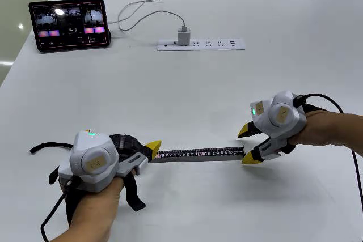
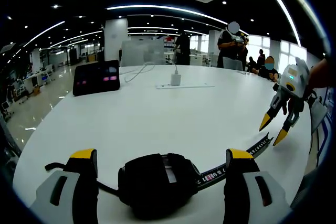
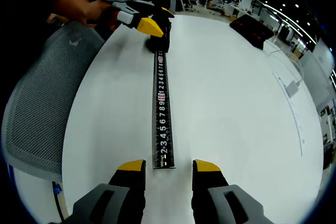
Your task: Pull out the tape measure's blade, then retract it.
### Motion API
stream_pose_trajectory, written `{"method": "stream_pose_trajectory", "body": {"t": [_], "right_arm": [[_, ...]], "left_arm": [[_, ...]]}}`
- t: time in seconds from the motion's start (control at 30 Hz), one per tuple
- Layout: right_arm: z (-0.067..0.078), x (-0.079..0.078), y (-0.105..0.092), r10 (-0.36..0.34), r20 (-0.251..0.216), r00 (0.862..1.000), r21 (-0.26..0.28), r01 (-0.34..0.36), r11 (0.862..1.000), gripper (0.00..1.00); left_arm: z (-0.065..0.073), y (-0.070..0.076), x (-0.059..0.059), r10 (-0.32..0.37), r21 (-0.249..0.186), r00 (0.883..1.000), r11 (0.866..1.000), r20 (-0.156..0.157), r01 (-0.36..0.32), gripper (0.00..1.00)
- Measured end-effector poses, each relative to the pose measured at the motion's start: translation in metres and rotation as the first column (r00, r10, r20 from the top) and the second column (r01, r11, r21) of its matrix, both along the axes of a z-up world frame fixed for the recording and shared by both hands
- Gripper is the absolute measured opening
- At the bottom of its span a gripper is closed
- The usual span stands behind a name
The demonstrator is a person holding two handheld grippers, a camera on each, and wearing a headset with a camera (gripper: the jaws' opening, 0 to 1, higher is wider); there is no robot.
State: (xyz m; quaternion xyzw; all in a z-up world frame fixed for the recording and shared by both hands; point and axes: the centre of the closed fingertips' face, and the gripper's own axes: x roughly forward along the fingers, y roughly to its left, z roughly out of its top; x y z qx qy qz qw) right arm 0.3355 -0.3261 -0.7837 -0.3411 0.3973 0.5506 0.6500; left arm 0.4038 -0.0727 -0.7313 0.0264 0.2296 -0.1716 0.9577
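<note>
The black tape measure case (image 2: 157,187) lies on the white table between the jaws of my left gripper (image 2: 161,157), with a gap showing on each side of it, so that gripper is open. Its black blade (image 1: 198,153) is drawn out to the right, flat on the table. The blade's end (image 3: 164,164) rests just in front of my right gripper (image 3: 168,167), whose yellow fingertips stand apart on either side without touching it. In the head view the right gripper (image 1: 247,145) is at the blade's right end and the case (image 1: 126,143) is at the lower left.
A tablet (image 1: 71,24) stands at the far left of the table. A white power strip (image 1: 201,43) with a charger and cable lies at the back centre. A grey mesh chair (image 3: 37,103) is beside the table edge. People stand in the background.
</note>
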Motion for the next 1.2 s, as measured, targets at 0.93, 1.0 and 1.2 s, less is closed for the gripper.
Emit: {"method": "stream_pose_trajectory", "body": {"t": [0.93,1.0,1.2], "right_arm": [[-0.0089,-0.0063,0.0020,0.020,-0.031,0.999,-0.013,-0.020,1.000,0.10],[-0.0091,-0.0060,0.0022,0.011,-0.030,0.999,-0.024,-0.012,1.000,0.10],[-0.0091,-0.0062,0.0025,-0.010,-0.038,0.999,-0.028,0.009,1.000,0.10]], "left_arm": [[-0.0045,0.0025,-0.0016,0.010,-0.005,1.000,1.000,-0.004,-0.010,0.94],[-0.0075,0.0021,-0.0032,0.006,-0.009,1.000,1.000,-0.021,-0.006,0.91],[-0.0084,0.0001,-0.0041,0.000,-0.011,1.000,1.000,-0.026,-0.001,0.83]]}}
